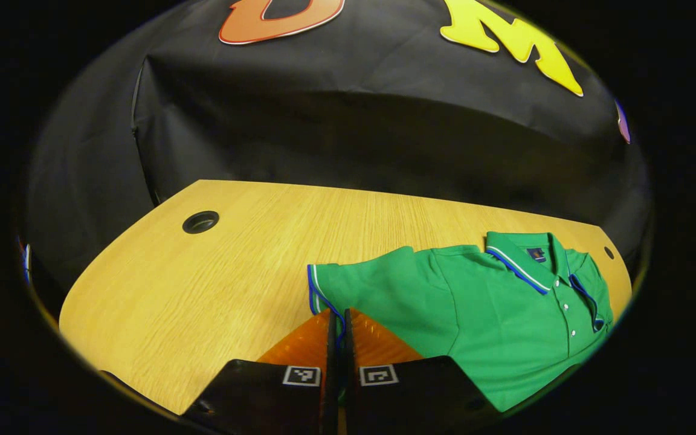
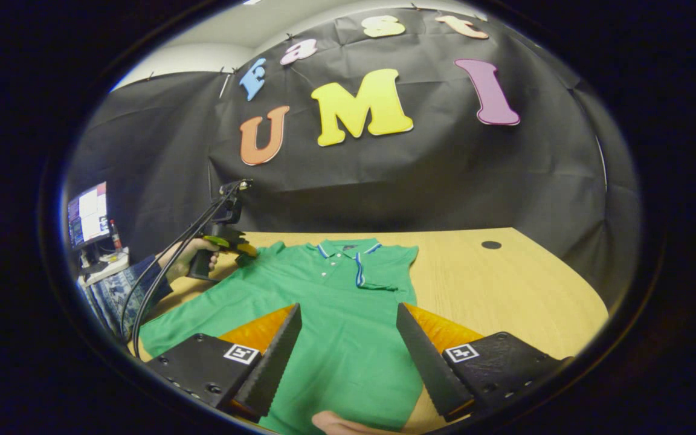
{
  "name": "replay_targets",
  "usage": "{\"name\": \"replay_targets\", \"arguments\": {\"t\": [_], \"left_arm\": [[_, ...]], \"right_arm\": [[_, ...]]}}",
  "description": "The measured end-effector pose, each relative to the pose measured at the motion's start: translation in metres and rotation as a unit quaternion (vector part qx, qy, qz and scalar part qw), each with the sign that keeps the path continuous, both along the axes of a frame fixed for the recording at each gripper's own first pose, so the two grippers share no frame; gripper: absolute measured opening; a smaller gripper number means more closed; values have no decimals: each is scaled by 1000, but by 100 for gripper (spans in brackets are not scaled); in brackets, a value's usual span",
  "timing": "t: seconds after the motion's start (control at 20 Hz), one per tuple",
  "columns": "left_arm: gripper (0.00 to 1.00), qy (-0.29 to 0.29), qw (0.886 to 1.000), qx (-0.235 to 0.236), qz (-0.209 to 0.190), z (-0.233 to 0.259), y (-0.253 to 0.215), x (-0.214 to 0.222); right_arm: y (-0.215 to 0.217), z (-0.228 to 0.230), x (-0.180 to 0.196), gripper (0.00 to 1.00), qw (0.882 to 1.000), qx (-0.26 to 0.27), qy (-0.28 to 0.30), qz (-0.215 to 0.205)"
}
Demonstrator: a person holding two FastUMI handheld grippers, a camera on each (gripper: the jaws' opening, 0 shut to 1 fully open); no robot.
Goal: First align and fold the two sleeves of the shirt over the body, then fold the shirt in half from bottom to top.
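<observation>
Left gripper (image 1: 339,320): clenched on the cuff of the polo shirt's (image 1: 493,320) spread sleeve (image 1: 360,284). Right gripper (image 2: 348,338): released, held over the shirt body, flat on the desk (image 1: 203,284). Sleeve best carried inward, cuff kept level, laid squarely across the chest.

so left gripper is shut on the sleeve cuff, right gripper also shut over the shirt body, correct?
Not quite. The left gripper is shut on the sleeve cuff, as the left gripper view shows. But the right gripper is open: the right gripper view shows its fingers spread wide over the green shirt.
</observation>
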State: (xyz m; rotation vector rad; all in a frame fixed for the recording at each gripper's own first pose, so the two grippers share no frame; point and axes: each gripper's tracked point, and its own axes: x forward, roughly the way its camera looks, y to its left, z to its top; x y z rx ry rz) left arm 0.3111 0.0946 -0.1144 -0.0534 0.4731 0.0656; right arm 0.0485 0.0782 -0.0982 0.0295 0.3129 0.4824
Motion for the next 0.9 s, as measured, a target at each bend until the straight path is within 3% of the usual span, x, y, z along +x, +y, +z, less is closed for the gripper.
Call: {"name": "replay_targets", "arguments": {"t": [0.35, 0.6, 0.65, 0.8, 0.85, 0.9], "left_arm": [[6, -35, 999, 10, -31, 51, -56, -5], [6, -52, 993, 68, -85, 65, -122, -12], [12, -57, 992, 66, -91, 67, -131, -16], [87, -94, 990, 15, -105, 88, -152, -22], [100, -108, 989, 8, -98, 101, -150, -27], [100, -116, 989, 5, -92, 111, -145, -34]], "right_arm": [[-6, -3, 0, 95, 1000, 1, 0, -6], [-14, -7, -1, 96, 1000, -9, 1, -18], [-16, -8, -3, 96, 1000, -8, 0, -21], [-21, -3, -9, 95, 1000, -7, -3, -26], [-24, -1, -11, 95, 1000, -8, -5, -28], [-26, 1, -16, 95, 1000, -7, -7, -28]]}}
